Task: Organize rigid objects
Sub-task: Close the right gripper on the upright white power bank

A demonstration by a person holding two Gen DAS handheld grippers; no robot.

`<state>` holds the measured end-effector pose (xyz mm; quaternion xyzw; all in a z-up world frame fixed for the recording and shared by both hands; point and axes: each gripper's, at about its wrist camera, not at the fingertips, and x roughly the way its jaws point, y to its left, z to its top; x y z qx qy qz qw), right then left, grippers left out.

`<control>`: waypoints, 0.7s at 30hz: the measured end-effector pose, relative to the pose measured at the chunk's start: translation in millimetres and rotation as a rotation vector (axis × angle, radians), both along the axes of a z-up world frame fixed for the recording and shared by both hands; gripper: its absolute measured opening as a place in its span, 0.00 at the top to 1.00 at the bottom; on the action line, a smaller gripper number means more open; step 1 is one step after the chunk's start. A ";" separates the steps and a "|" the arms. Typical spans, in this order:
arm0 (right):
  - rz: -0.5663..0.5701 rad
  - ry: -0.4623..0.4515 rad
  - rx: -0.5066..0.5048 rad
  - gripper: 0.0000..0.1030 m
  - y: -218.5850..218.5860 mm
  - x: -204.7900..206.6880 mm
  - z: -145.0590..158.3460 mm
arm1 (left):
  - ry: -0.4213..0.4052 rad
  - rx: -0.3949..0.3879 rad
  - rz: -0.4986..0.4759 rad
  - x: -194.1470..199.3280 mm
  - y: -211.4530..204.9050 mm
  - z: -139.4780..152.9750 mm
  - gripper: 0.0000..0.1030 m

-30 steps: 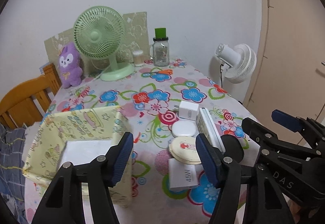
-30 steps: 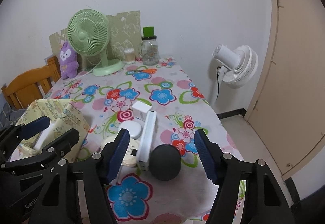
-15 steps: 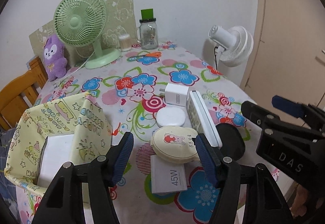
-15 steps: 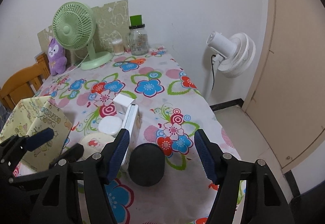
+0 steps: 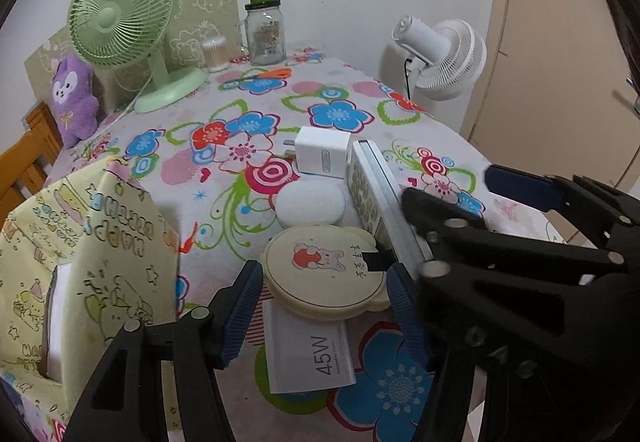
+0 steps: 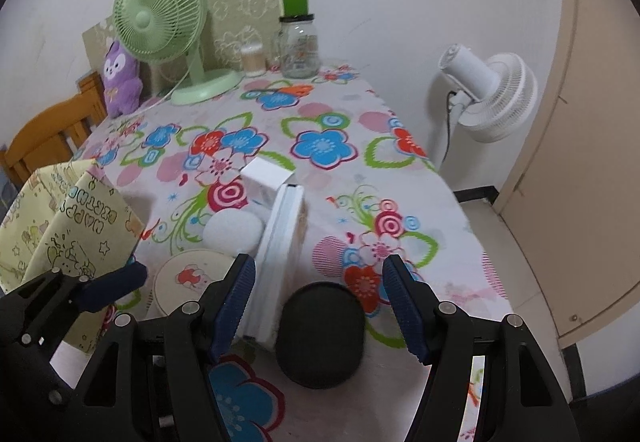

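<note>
**Both tongs lowered onto the cluster**

Lowered and advanced since the earlier frames. Left tongs (image 5: 324, 302) spread wide, empty, bracketing the cream round case (image 5: 324, 274), which rests on the 45W box (image 5: 310, 352). Right tongs (image 6: 318, 308) spread wide, empty, astride the black round case (image 6: 320, 334). Yellow fabric bin (image 5: 100, 242) just left on the tabletop (image 5: 360, 97). Likely next: close, lift, transfer to bin.

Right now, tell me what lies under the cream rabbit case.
The cream rabbit case overlaps the top edge of a white 45W box lying flat on the floral tablecloth. How far the box reaches beneath it is covered, as is anything else there.
</note>
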<state>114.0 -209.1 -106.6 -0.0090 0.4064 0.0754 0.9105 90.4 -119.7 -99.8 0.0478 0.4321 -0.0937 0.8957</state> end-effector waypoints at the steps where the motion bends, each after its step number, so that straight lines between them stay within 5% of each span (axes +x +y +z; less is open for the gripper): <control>1: 0.007 0.004 -0.004 0.32 3.6 2.2 -1.9 | 0.004 0.001 -0.003 0.5 -0.2 -1.3 0.35; 9: 0.024 0.078 0.004 0.33 15.7 20.4 -24.9 | 0.021 -0.006 -0.013 9.9 5.1 -10.1 0.30; 14: 0.032 0.114 0.019 0.59 16.6 27.5 -35.3 | 0.056 -0.040 -0.012 16.0 7.0 -18.7 0.28; 16: 0.038 0.123 0.060 0.76 15.1 28.4 -36.3 | 0.060 -0.041 -0.008 17.7 6.7 -19.3 0.26; 21: 0.016 0.120 0.086 0.77 13.5 29.7 -36.8 | 0.063 -0.033 -0.019 20.5 2.3 -20.2 0.24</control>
